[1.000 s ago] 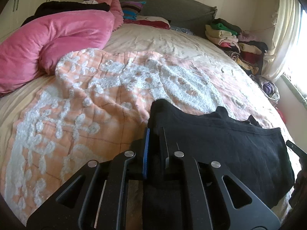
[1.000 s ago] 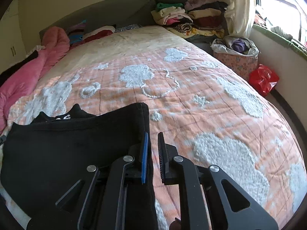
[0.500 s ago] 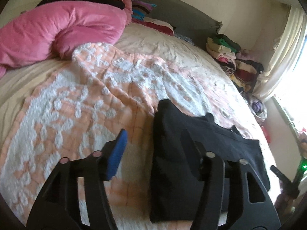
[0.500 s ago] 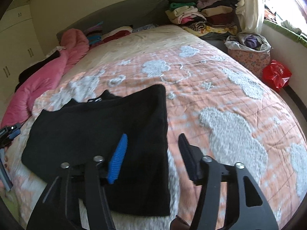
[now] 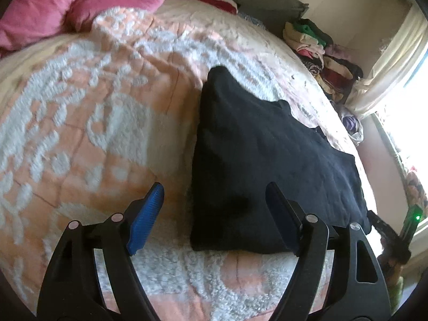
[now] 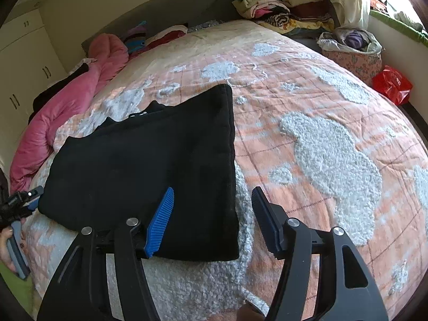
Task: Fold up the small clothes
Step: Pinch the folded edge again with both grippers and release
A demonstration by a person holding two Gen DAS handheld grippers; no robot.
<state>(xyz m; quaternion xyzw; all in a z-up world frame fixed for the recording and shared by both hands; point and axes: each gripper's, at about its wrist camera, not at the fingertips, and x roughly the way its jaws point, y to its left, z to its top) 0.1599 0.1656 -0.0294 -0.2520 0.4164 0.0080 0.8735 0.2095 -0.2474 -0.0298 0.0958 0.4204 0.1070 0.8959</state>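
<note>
Both grippers, left gripper [image 5: 214, 203] and right gripper [image 6: 212, 204], had just been opening, nothing clamped; the folded black garment [image 6: 149, 165] lay on the peach quilt [image 6: 321, 139]. Regripping should pinch both layers evenly.

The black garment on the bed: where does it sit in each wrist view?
Left wrist: black garment lies centre-right, ahead of the gripper's right finger.
Right wrist: it lies centre-left, ahead of the gripper's left finger.
Shared landmark: the stack of folded clothes at the bed's far corner.
</note>
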